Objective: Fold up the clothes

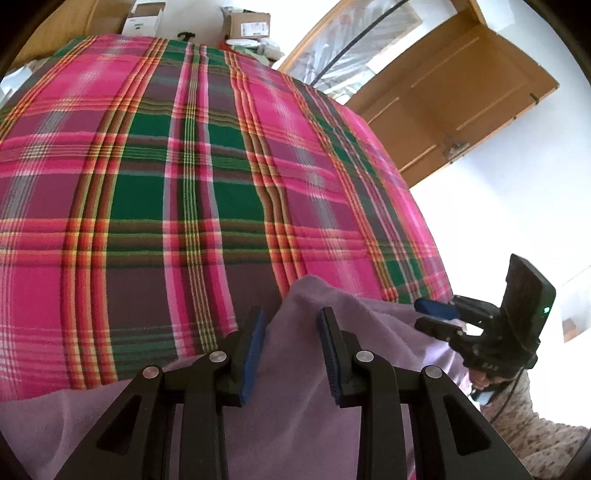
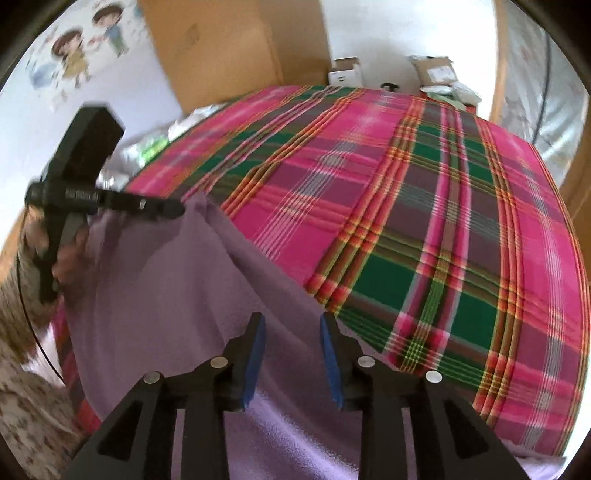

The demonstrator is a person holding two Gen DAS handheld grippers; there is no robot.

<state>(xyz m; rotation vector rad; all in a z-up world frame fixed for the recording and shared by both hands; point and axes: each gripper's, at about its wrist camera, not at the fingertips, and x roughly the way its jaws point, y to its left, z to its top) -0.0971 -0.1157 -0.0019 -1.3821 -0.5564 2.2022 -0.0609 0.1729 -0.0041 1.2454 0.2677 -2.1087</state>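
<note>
A lilac fleece cloth [image 1: 291,373] [image 2: 166,295] hangs lifted over the near edge of a bed covered by a pink and green plaid blanket [image 1: 184,184] [image 2: 424,221]. My left gripper [image 1: 291,314] has cloth filling the gap between its blue pads, with a peak of fabric poking past the tips. In the right wrist view the left gripper [image 2: 177,210] holds up a corner of the cloth. My right gripper [image 2: 291,317] pinches the same edge further along. Seen from the left, the right gripper [image 1: 424,317] has its fingers close together on the cloth. The edge runs taut between both.
A hand [image 1: 480,376] and a floral sleeve [image 1: 535,435] hold the right gripper. A wooden door [image 1: 461,92] stands to the right of the bed. Cardboard boxes [image 1: 247,24] sit beyond the far edge. A wooden wardrobe [image 2: 214,48] and plastic bags [image 2: 147,147] are at the far left.
</note>
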